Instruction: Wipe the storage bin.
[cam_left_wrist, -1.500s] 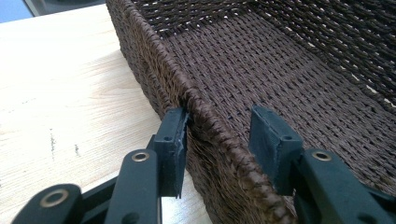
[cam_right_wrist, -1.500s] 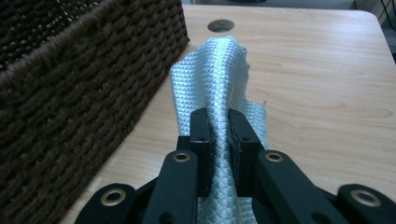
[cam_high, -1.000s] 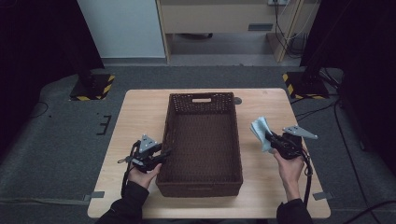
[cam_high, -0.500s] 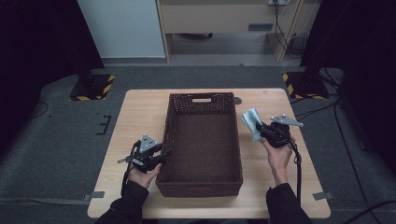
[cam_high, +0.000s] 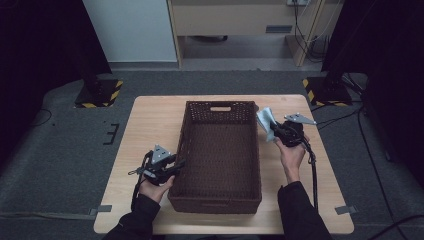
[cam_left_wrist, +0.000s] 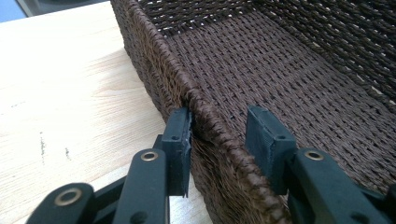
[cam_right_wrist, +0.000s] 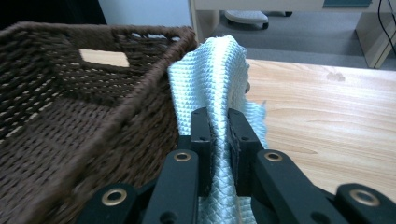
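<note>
Basket (cam_high: 220, 160) sits lengthwise in the middle of our tabletop (cam_high: 150, 125), dark wicker, with a handle slot in its far end wall. On the left, our left gripper (cam_high: 176, 165) is at the basket's near left rim. In the left gripper view its jaws straddle that rim: the outer pad (cam_left_wrist: 180, 140) lies right against the weave, the inner pad (cam_left_wrist: 266, 140) stands off it inside the basket, and the jaws have just been closing with the rim between them, not yet clamped on it. Across the basket, on the right, our right gripper (cam_high: 276, 129) hovers just beside the far right corner, outside the wall. Its jaws are pinched tight on a pale blue cloth (cam_high: 266, 121). In the right gripper view the cloth (cam_right_wrist: 215, 84) rises above the pads in a fold, up against the basket's (cam_right_wrist: 70, 116) rim, and more of it hangs down beneath the jaws.
</note>
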